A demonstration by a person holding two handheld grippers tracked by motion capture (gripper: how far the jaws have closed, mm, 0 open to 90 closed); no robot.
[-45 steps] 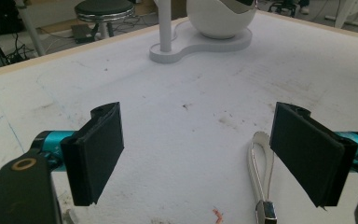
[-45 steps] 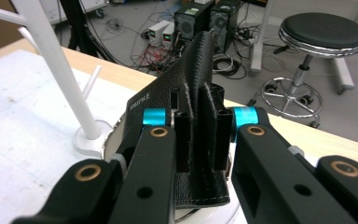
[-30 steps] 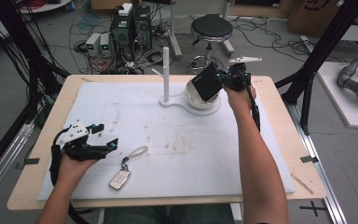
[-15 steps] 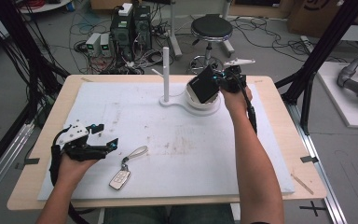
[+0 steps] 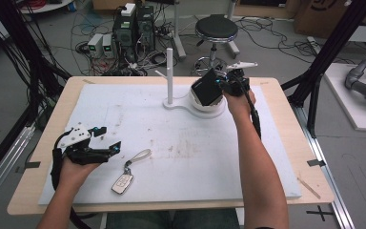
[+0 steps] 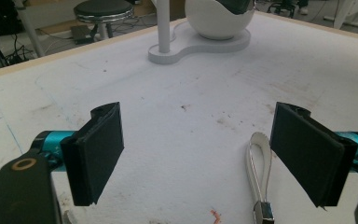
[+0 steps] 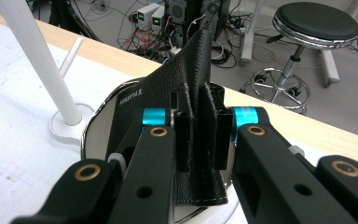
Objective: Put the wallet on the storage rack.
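— Where do I stand with the right gripper (image 7: 200,135)?

— From what I see along its jaws, they are clamped tight on the black leather wallet (image 5: 207,87), pinching its folded edge so it stands nearly upright. It hangs directly over the white bowl (image 5: 209,109) on the stand (image 5: 170,71) at the far side of the bench (image 5: 47,157); in the right gripper view its lower corner seems to dip inside the rim, though I cannot tell whether it touches the bottom.

— And my left gripper (image 6: 198,149)?

— Wide open, holding nothing, resting low near the front left. The loop of the car key fob (image 5: 123,182) lies just beside its right-hand pad; the fob itself sits near the front edge, well apart from the bowl.

— So how should I finish this step cleanly?

— I judge I'm setting the wallet into the bowl. I'd lower it straight, keep it centred so the leather doesn't catch the rim and tip the stand, and only loosen the grip once its weight rests inside. Then I'd back out upward, clear of the post. Leave the left one still; a nudge could drag the fob's strap.
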